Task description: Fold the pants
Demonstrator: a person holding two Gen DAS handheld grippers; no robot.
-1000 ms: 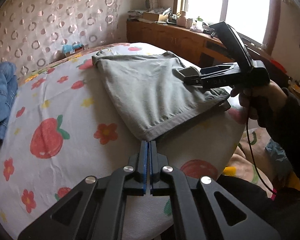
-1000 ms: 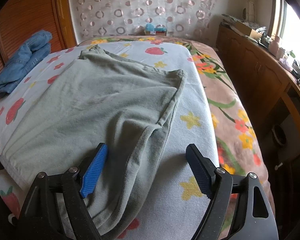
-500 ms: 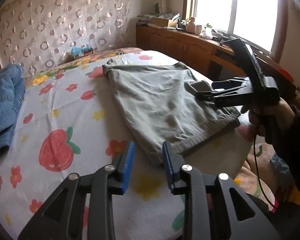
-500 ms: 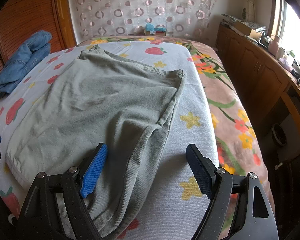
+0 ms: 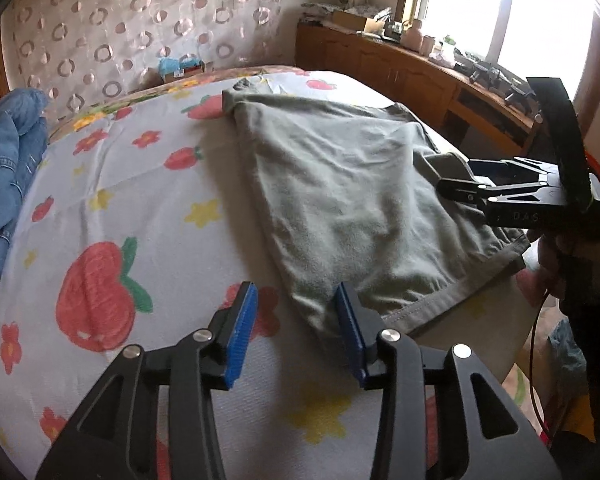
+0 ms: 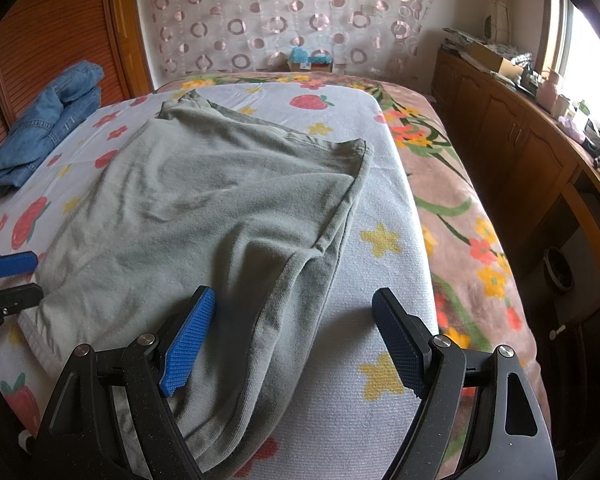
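Here, soft grey-green pants lie flat, rumpled.

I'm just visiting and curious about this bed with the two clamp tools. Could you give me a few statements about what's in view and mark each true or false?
1. The grey-green pants lie spread on the fruit-and-flower sheet. True.
2. The left gripper is clamped shut on the pants. False: its jaws have just been opening, and the pants' corner lies at the gap without the pads pressing it.
3. The right gripper is open above the pants' edge. True.
4. The blue denim garment lies on top of the pants. False: it sits apart, at the far left of the bed.
5. A wooden cabinet runs along the window side. True.
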